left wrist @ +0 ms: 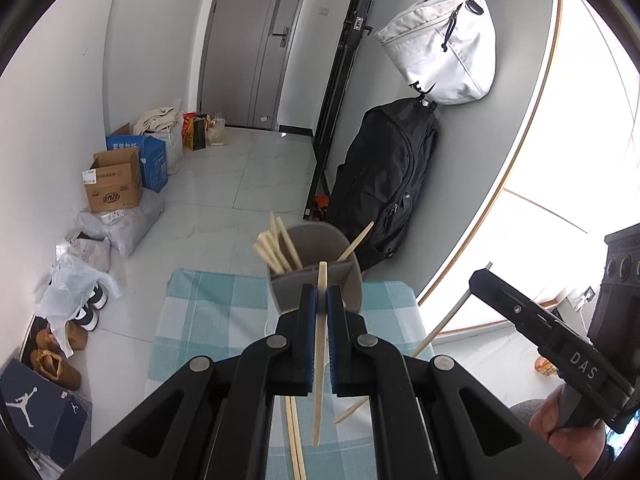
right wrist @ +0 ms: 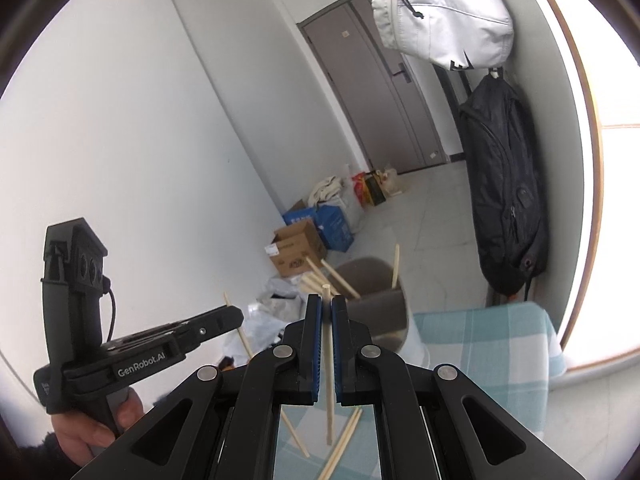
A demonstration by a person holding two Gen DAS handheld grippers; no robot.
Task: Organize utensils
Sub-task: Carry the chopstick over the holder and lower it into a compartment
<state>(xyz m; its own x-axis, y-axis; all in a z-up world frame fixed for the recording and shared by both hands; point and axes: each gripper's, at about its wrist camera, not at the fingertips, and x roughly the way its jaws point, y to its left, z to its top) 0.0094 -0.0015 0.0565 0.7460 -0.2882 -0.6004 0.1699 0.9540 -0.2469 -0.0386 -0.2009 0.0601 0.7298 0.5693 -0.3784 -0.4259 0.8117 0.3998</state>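
A grey utensil holder (left wrist: pixel 316 276) stands on the blue-checked cloth (left wrist: pixel 200 320) with several wooden chopsticks in it. My left gripper (left wrist: pixel 321 296) is shut on one chopstick (left wrist: pixel 320 360), just before the holder's rim. My right gripper (right wrist: pixel 326 308) is shut on another chopstick (right wrist: pixel 329 368), above the cloth and near the holder (right wrist: pixel 376 304). Loose chopsticks lie on the cloth below both grippers (left wrist: pixel 294 436) (right wrist: pixel 344 444). The right gripper also shows at the right of the left wrist view (left wrist: pixel 486 276), and the left one at the left of the right wrist view (right wrist: pixel 230 314).
The small table is covered by the checked cloth (right wrist: pixel 500 344). A black backpack (left wrist: pixel 384 184) and white bag (left wrist: pixel 444 40) hang on the wall behind it. Boxes (left wrist: pixel 114 184), bags and shoes line the floor at left.
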